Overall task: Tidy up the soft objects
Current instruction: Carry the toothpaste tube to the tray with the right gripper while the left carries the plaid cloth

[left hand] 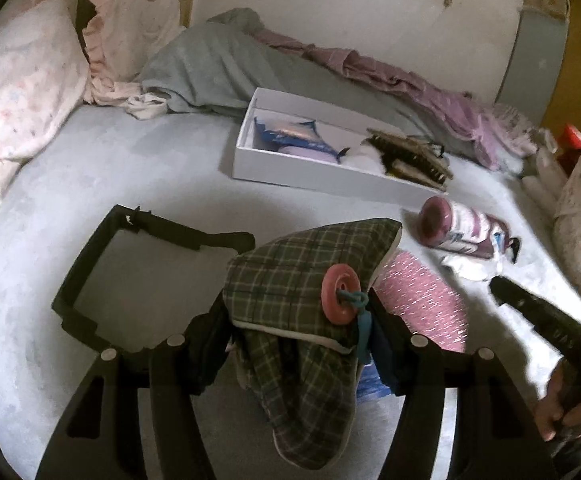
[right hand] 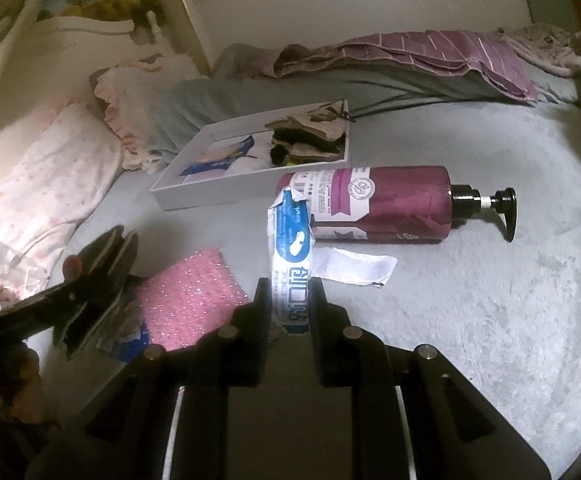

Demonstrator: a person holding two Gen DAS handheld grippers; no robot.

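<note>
The left gripper (left hand: 298, 320) is clamped on a bunched green plaid cloth pouch with a round pink button and a teal cord (left hand: 306, 280); the cloth fills the gap between the two black fingers, its peaked top leaning away toward the white box and its loose end hanging down toward the camera, so its long axis runs roughly along the fingers. The right gripper (right hand: 290, 300) stands narrow, its pads pressing a thin white and blue printed paper packet (right hand: 292, 248) that stands nearly upright between them, long axis pointing away from the camera toward the bottle, torn top edge farthest off. Just behind the packet a purple plastic pump bottle with a white label (right hand: 390, 204) lies on its side on the pale grey fleece bedspread (right hand: 490, 300), its black pump pointing right in the right wrist view. A pink glittery flat pad (right hand: 188, 292) lies on the bedspread between the two grippers. Farther back sits a shallow white cardboard box (left hand: 310, 176) holding a blue fish-shaped soft toy (left hand: 290, 136) and a dark bristly bundle (left hand: 410, 156) at its right end.
</note>
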